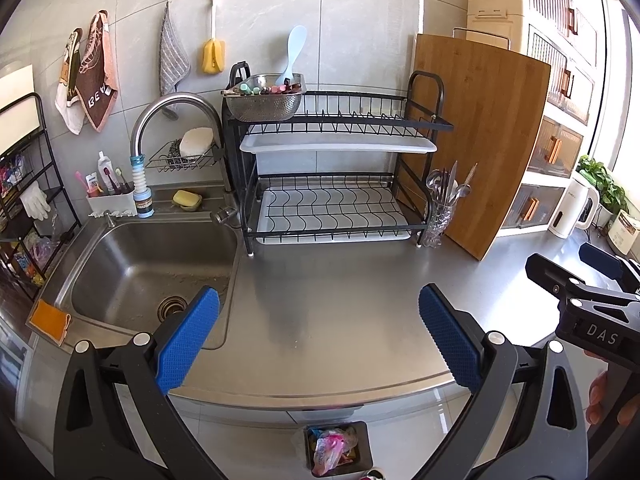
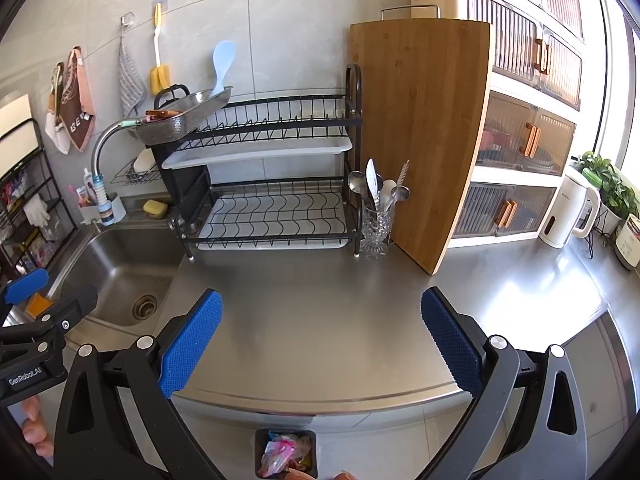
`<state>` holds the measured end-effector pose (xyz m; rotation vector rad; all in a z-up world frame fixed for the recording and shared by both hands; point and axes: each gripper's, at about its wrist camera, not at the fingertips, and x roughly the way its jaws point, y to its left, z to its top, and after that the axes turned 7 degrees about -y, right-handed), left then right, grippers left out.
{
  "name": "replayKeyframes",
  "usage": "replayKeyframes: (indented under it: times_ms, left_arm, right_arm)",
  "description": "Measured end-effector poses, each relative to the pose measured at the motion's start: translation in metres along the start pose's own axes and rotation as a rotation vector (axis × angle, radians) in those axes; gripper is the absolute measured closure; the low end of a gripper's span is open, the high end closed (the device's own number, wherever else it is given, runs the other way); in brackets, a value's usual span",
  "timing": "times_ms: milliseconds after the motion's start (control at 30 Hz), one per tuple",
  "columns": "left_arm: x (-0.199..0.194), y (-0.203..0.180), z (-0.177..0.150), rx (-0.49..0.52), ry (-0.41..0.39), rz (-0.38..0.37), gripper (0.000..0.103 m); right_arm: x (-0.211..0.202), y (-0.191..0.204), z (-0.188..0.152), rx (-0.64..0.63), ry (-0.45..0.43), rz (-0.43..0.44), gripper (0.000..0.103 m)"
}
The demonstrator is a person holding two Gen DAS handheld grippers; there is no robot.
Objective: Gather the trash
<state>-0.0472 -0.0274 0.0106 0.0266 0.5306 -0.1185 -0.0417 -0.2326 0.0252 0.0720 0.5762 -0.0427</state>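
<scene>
Both tools, left (image 1: pixel 319 330) and right (image 2: pixel 322 334), spread and empty above bare steel surface (image 1: pixel 340 300); crumpled pink plastic trash (image 1: pixel 332 454) in dark floor bin (image 1: pixel 362 440) below edge, judged light, soft, pinchable at any raised fold

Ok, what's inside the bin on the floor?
The bin holds crumpled pink and clear plastic wrappers with a bit of yellow beside them. What lies underneath that pile is covered. Both grippers are open and empty above the counter.
</scene>
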Motion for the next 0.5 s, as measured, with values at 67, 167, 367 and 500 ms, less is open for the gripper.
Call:
replayKeyframes:
  times_ms: [67,167,367,500]
  left_arm:
    - [-0.0009,-0.0004,0.0001,0.001,-0.001,-0.001,0.008]
    - [-0.0014,0.0001,0.0005,-0.001,-0.004,-0.002,0.008]
    - [0.0000,0.0037,0.0017,-0.015,0.007,0.001,0.008]
    - [-0.0003,0.0034,0.0014,-0.007,0.008,0.002,0.008]
  right_arm:
    - [0.0007,0.0002,-0.0005,0.000,0.003,0.001,0.003]
    - [0.0012,0.0003,-0.0005,0.000,0.004,0.003,0.003]
    - [0.0012,0.0016,-0.0008,-0.001,0.003,0.007,0.003]
    - [0.0007,0.0045,-0.0018,-0.005,0.005,0.016,0.003]
